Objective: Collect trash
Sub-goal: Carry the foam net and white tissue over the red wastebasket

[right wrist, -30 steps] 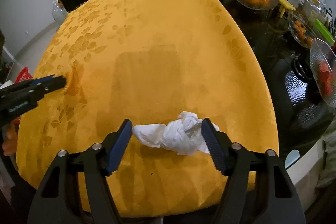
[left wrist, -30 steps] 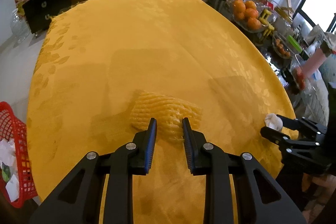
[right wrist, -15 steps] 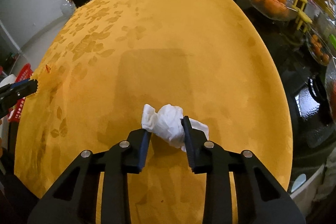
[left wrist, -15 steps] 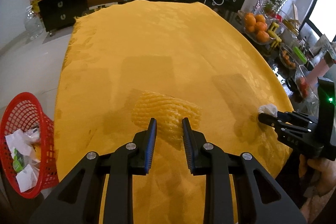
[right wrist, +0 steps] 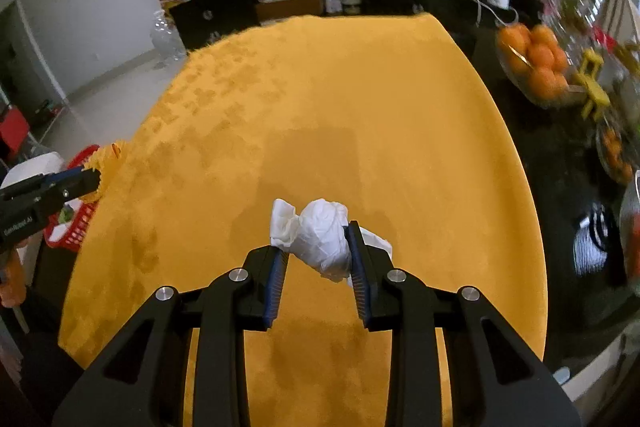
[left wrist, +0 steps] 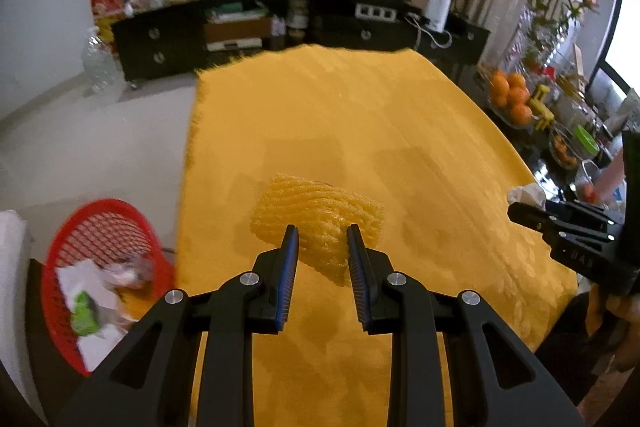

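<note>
My left gripper point(left wrist: 322, 234) is shut on a yellow foam fruit net point(left wrist: 316, 213) and holds it lifted above the yellow tablecloth point(left wrist: 360, 115). My right gripper point(right wrist: 316, 239) is shut on a crumpled white tissue point(right wrist: 320, 235), also lifted above the cloth point(right wrist: 360, 107). The right gripper shows at the right of the left wrist view point(left wrist: 520, 211) with the tissue point(left wrist: 526, 193). The left gripper shows at the left of the right wrist view point(right wrist: 90, 179) with the net point(right wrist: 106, 163). A red mesh trash basket point(left wrist: 96, 231) with paper scraps stands on the floor left of the table.
A dark sideboard point(left wrist: 280, 31) with frames and toys runs along the far wall. A bowl of oranges point(right wrist: 536, 63) and other glass dishes stand on a dark surface right of the table. The basket's rim point(right wrist: 82, 155) shows beyond the table's left edge.
Both grippers have risen and pulled back with their loads. The right gripper closed on the tissue a second ago. The red basket shows more fully in the left wrist view.
</note>
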A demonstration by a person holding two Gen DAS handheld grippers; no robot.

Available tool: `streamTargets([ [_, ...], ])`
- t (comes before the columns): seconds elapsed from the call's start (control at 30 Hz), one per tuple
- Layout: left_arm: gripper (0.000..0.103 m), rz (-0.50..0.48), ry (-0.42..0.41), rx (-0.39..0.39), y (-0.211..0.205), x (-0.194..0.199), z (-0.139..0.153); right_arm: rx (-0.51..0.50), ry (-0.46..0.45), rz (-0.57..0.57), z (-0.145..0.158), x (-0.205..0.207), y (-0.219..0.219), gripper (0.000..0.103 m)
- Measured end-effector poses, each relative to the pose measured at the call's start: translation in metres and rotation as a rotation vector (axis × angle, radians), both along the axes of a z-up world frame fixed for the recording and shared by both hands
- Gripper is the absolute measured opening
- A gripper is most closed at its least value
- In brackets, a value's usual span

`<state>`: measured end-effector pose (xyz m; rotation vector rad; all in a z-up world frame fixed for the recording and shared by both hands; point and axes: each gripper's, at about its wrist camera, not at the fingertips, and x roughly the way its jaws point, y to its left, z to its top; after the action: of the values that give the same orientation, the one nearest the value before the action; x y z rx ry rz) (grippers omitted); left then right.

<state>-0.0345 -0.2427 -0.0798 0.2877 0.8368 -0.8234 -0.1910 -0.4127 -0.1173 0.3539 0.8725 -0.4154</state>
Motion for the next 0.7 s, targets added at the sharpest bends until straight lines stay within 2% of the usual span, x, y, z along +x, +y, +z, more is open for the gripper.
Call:
streamTargets([
  [0.33,0.024,0.139,-0.072,-0.056,0.056,0.027,0.040,-0.049,-0.072,0.136,0.048,0.062,0.040,0.029],
  [0.7,0.024,0.306,-0.102,-0.064,0.127,0.051,0.056,-0.051,-0.141,0.328,0.081,0.133,0.115,0.029],
])
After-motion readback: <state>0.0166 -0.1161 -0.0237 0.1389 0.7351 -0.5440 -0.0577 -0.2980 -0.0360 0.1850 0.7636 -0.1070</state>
